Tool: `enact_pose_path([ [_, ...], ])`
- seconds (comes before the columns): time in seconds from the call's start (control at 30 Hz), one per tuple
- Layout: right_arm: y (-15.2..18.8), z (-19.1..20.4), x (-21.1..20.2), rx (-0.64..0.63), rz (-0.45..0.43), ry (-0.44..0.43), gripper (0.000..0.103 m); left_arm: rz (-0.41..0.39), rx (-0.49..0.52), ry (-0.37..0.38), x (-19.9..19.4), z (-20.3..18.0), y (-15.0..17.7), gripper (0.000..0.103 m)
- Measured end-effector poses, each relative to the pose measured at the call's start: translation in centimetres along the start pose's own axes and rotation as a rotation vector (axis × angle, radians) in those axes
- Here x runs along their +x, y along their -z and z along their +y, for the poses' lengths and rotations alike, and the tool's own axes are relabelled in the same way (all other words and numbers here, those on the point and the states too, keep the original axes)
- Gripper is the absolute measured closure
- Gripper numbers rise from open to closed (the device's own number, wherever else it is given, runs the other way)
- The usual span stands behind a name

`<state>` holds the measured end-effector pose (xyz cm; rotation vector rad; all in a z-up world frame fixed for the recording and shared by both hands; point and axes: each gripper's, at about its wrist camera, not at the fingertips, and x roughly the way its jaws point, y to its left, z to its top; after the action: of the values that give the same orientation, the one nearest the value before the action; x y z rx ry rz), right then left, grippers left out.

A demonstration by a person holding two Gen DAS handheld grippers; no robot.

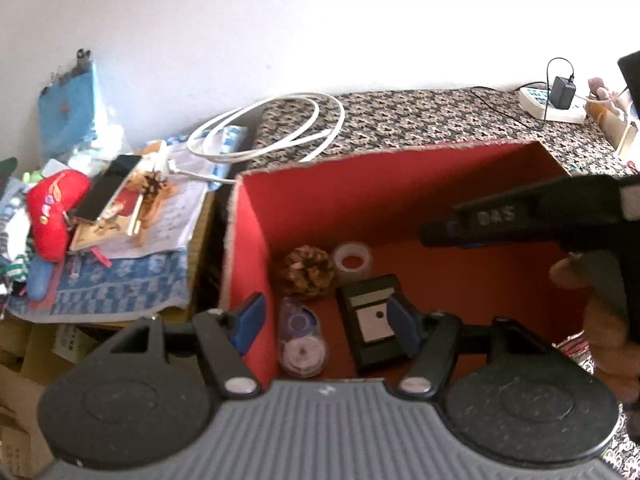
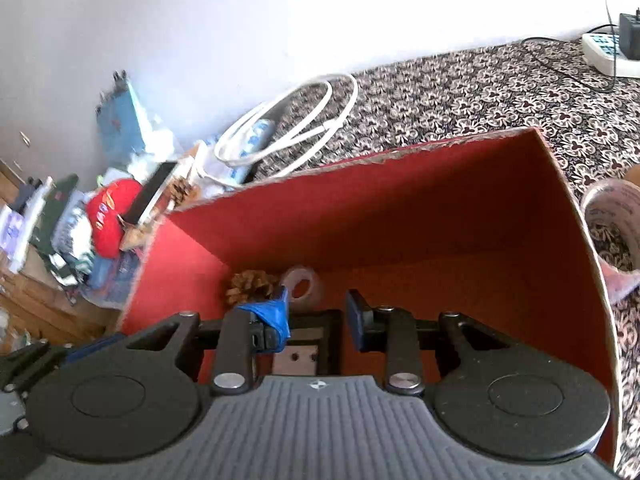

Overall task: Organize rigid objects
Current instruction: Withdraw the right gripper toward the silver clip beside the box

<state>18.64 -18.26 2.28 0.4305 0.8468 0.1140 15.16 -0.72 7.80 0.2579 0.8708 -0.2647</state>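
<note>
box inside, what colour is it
Red, inside the box; the right wrist view shows it best.

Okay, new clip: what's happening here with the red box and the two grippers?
A person holds a gripper in each hand over an open red box on a patterned cloth. Inside the box lie a pine cone, a clear tape roll, a correction tape dispenser and a small black device. The left gripper is open with nothing between its fingers. The right gripper also looks open and empty. A larger tape roll stands outside the box.
</note>
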Motion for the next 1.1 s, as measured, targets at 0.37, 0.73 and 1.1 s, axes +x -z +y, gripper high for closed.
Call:
enact_pose_path([
  [0.37,2.4,2.1,-4.9,-0.053,-0.111,-0.011,0.088,-0.021,-0.035,-0.053,-2.7,0.2,0.8,0.033],
  [0.73,5.5,2.9,-9.4,-0.125,-0.189,-0.045,0.087,-0.024,-0.078,-0.095,-5.9,-1.0,2.5,0.032],
  [1.1,8.6,3.0,-10.6,-0.196,-0.188,-0.049,0.086,0.01,-0.108,-0.124,-7.3,-2.6,4.8,0.032],
])
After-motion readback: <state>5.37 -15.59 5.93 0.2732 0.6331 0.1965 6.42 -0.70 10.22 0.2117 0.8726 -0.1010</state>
